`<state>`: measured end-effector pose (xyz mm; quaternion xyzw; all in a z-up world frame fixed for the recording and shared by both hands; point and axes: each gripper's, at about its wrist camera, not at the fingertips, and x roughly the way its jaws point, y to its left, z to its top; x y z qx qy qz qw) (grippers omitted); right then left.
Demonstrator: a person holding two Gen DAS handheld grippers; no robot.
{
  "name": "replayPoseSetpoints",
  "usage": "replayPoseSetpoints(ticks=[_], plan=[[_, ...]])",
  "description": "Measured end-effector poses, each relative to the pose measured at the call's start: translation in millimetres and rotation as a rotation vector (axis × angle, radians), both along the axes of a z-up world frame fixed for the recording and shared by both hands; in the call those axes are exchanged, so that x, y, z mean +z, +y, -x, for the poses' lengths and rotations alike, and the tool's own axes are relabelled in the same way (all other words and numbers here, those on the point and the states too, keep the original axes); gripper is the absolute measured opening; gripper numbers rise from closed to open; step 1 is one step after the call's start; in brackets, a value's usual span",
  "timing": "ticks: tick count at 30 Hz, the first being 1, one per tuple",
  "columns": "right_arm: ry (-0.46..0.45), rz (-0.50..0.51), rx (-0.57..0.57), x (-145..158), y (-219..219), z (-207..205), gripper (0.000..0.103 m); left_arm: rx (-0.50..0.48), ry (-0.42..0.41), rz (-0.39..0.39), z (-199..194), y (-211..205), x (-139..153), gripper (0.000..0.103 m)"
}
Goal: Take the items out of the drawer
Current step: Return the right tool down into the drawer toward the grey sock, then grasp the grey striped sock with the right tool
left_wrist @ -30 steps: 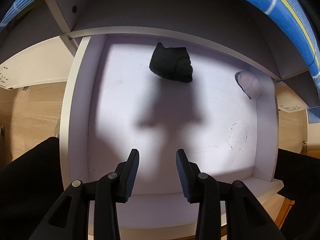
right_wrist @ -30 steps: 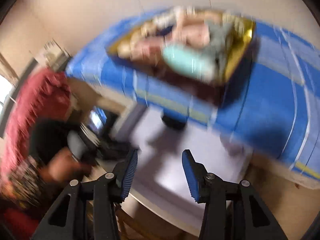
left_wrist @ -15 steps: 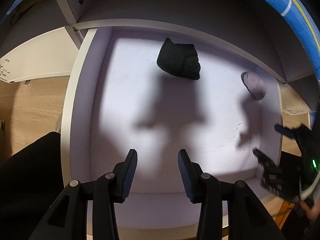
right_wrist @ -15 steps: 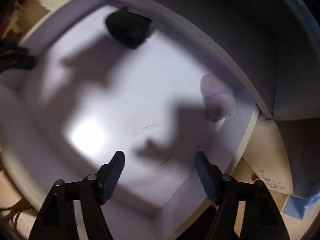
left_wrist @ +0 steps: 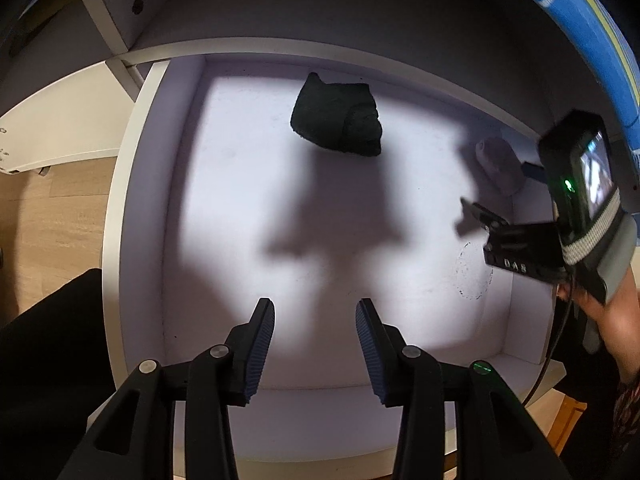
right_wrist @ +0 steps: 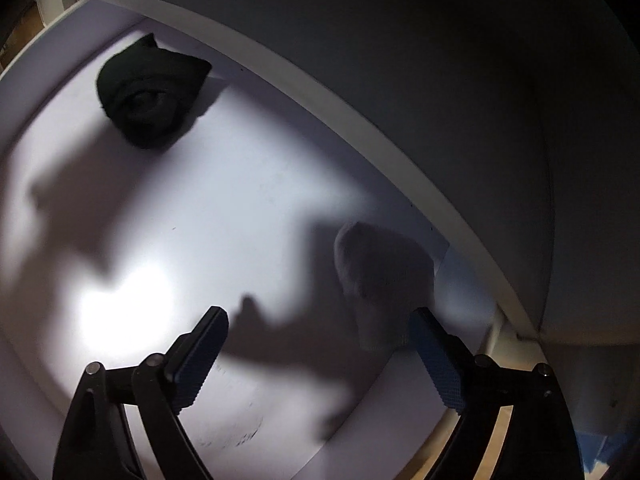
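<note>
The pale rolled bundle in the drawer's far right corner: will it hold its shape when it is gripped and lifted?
The pale bundle looks like soft rolled cloth, so it probably squashes between the jaws. It looks light, unlikely to slip from ribbed pads. A loose end might unroll. The right gripper is opening, nothing between its jaws yet.

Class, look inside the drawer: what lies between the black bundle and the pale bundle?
Only bare drawer floor, partly shadowed, separates the black bundle from the pale bundle; both wrist views show it.
</note>
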<state>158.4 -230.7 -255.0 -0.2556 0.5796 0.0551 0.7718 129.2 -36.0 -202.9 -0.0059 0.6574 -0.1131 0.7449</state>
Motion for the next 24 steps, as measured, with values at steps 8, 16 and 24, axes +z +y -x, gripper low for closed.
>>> replayPoseSetpoints(ticks=[8, 16, 24], plan=[[0.066, -0.084, -0.030, -13, -15, -19, 0.096, 0.019, 0.014, -0.006, 0, 5, -5, 0.042], [0.057, -0.232, -0.072, 11, 2, 15, 0.096, 0.044, 0.001, 0.008, -2, 7, -1, 0.042], [-0.085, -0.076, -0.145, 3, -37, -23, 0.096, 0.063, 0.008, 0.002, 0, 14, -2, 0.042]])
